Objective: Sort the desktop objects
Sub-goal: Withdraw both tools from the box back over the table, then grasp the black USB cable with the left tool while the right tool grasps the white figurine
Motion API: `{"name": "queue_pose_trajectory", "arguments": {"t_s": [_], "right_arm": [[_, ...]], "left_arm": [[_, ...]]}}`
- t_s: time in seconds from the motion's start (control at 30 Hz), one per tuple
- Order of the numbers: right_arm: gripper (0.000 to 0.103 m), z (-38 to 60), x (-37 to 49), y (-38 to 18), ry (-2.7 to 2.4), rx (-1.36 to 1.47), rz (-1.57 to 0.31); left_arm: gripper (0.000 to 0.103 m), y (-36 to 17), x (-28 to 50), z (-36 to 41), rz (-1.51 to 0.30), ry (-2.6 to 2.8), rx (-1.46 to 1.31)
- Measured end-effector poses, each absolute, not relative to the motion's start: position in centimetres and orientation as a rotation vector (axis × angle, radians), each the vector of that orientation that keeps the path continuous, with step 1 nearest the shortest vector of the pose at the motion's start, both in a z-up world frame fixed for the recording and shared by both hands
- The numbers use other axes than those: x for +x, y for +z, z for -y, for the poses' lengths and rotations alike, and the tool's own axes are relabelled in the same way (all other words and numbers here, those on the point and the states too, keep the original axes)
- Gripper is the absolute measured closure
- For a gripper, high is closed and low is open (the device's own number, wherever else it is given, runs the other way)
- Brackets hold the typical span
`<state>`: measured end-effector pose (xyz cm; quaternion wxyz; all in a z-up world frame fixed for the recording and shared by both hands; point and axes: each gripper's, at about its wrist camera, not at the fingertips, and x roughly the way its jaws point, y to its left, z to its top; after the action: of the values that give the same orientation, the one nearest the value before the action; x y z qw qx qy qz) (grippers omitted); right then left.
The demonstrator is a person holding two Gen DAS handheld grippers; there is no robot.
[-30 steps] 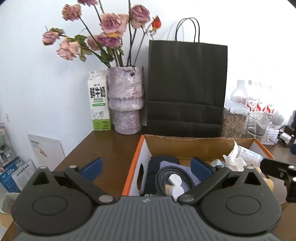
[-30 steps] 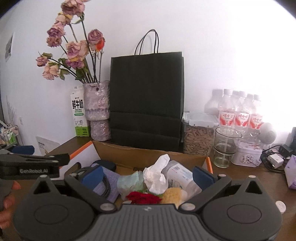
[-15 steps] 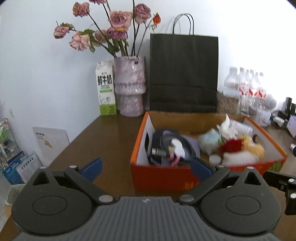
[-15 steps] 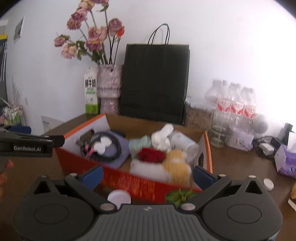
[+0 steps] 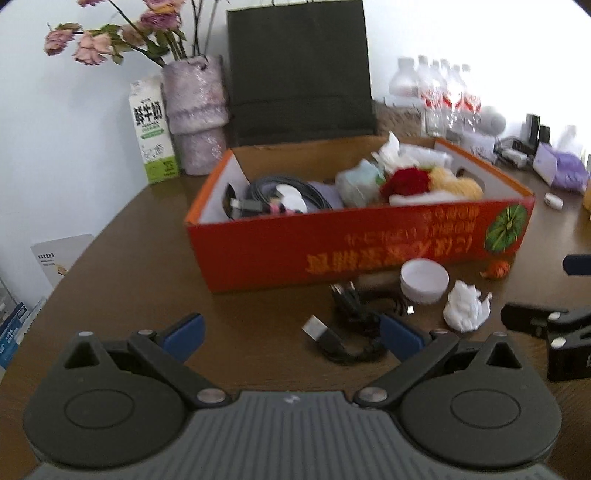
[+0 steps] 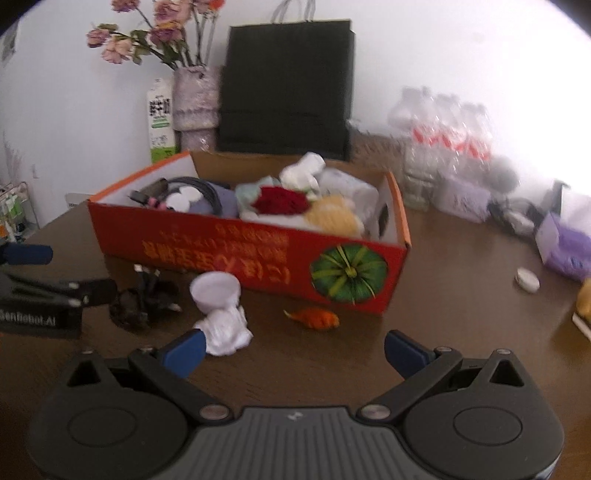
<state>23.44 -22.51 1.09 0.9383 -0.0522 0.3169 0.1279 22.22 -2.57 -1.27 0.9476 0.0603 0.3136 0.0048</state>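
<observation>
Bright light pours in from the right and washes out the water bottles and the white wall there. Both pictures are blurry, the right wrist view more so. Edges bend round, and corners go black
</observation>
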Motion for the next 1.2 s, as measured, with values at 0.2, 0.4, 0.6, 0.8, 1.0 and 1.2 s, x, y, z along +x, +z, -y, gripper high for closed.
{"name": "queue_pose_trajectory", "arguments": {"t_s": [0.2, 0.4, 0.6, 0.8, 1.0, 1.2], "right_arm": [[0.000, 23.1, 23.7, 0.5, 0.263, -0.072, -0.653], [0.000, 23.0, 24.0, -0.1, 0.267, -0.070, -0.658], [0.000, 22.9, 24.2, -0.5, 0.270, -0.070, -0.664], [0.000, 23.0, 24.3, -0.7, 0.260, -0.068, -0.672], [0.000, 23.0, 24.3, -0.9, 0.255, -0.068, -0.673], [0.000, 23.1, 24.4, -0.9, 0.251, -0.062, -0.667]], "left_arm": [[0.000, -2.4, 23.3, 3.3, -0.668, -0.009, 0.122], [0.000, -3.1, 23.7, 3.8, -0.694, -0.033, 0.125], [0.020, -3.1, 23.8, 3.4, -0.696, -0.089, 0.076], [0.047, -2.8, 23.3, 3.3, -0.686, -0.136, 0.065], [0.053, -2.7, 22.9, 3.0, -0.685, -0.144, 0.054], [0.054, -2.6, 22.4, 2.7, -0.681, -0.142, 0.037]]}}
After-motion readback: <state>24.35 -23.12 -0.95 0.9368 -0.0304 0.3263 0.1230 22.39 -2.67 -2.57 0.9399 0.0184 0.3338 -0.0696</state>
